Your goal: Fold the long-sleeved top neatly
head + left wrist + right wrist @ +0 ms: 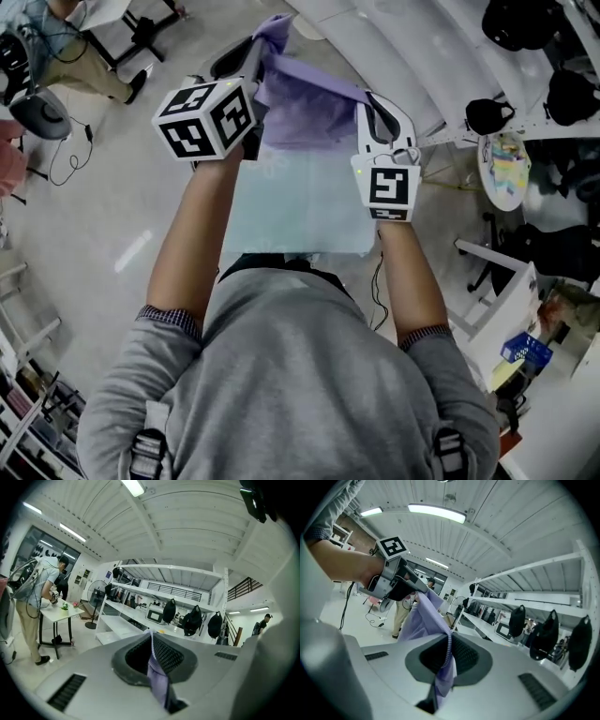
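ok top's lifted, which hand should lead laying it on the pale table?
Right, marginally. Both tongs are shut on the purple top, so they should move together; but in the head view the right tongs sit over the pale table's edge, the left tongs beyond its far corner.

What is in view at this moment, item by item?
Lilac long-sleeved fabric top: one, lilac, held up between both tools above the table.
Pale blue-green rectangular table: one, pale blue-green, below the top.
Black hanging bags: three, black, on the white shelving rack.
Standing fan: one, dark, beside the rack.
Small white table: one, white, far left, bystander leaning over it.
Left tool: one, grey, shut on the top.
Right tool: one, grey, shut on the top.
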### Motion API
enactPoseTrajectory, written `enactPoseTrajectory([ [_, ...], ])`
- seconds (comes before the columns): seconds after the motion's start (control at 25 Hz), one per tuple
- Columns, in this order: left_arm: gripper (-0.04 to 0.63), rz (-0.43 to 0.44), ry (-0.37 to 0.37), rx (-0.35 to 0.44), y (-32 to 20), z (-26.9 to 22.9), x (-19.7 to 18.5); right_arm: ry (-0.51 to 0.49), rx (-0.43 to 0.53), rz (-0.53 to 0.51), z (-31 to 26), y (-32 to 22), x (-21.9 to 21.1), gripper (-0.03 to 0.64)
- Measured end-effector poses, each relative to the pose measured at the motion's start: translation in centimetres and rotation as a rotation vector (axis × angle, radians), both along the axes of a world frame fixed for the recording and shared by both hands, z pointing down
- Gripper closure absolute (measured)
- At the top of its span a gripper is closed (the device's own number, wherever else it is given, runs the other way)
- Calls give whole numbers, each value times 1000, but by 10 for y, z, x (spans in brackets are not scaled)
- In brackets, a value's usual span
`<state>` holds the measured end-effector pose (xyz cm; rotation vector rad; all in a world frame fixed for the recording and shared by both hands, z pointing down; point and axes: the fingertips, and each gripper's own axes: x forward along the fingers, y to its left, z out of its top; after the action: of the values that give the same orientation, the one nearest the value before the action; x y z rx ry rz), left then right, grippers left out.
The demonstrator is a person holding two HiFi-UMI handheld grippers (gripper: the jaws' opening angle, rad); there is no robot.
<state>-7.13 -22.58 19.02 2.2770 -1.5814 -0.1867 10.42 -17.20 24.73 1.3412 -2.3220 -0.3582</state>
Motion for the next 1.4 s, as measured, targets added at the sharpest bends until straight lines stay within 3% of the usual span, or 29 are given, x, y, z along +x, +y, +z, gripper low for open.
enactPoseTrajectory([
  [0.28,569,-64,7,11,-17,-12,-35,41,55,-61,-23,-37,-30,594],
  [0.52,569,-66,24,10,-47,-11,-44,59,79,-55,-33,-77,-37,594],
  [0.76,569,-56,-66,67,-73,-26,-40,67,103,-40,-47,-107,-36,594],
  [0.92,569,-54,-70,110,-71,-38,-37,70,124,-46,-57,-114,-35,594],
  [1.16,569,-100,-52,109,-29,-21,-42,82,96,-104,-37,-84,-41,594],
  [1.4,569,-178,-126,-22,54,77,-54,105,-54,-203,55,-3,-56,594],
])
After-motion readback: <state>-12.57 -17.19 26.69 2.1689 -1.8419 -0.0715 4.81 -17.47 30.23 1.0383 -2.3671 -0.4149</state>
